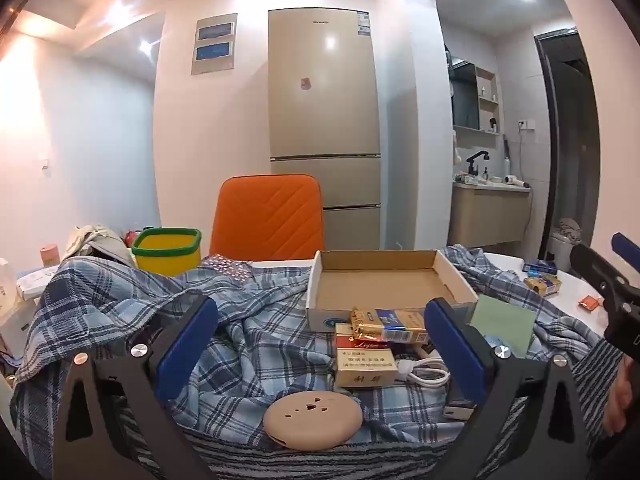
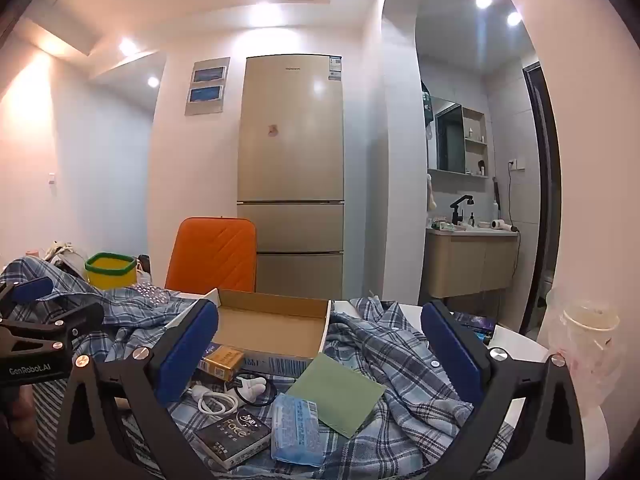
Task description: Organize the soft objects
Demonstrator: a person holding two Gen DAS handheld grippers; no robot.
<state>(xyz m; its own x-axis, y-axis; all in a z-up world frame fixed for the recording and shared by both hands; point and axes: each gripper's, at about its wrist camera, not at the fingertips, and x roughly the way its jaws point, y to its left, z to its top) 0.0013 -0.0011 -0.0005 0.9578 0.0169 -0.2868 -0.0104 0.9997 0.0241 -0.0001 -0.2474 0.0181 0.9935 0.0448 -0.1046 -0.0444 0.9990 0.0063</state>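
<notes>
A blue plaid shirt (image 1: 248, 320) (image 2: 400, 360) lies crumpled across the table, on top of a grey striped cloth (image 1: 360, 460). On the shirt rest a green square cloth (image 1: 506, 322) (image 2: 336, 396) and a soft pack of tissues (image 2: 296, 428). My left gripper (image 1: 320, 344) hovers open over the shirt and touches nothing. My right gripper (image 2: 320, 348) is open as well, above the green cloth, with nothing between its blue pads. Each gripper shows at the edge of the other's view: the right gripper (image 1: 608, 256) and the left gripper (image 2: 60, 304).
An open cardboard box (image 1: 380, 280) (image 2: 272, 324) sits mid-table, with cigarette packs (image 1: 364, 364), a white cable (image 2: 216, 400), a black box (image 2: 232, 436) and a round beige disc (image 1: 312, 420) before it. Yellow bin (image 1: 168, 250) and orange chair (image 1: 268, 216) stand behind; a bagged cup (image 2: 588, 332) is at right.
</notes>
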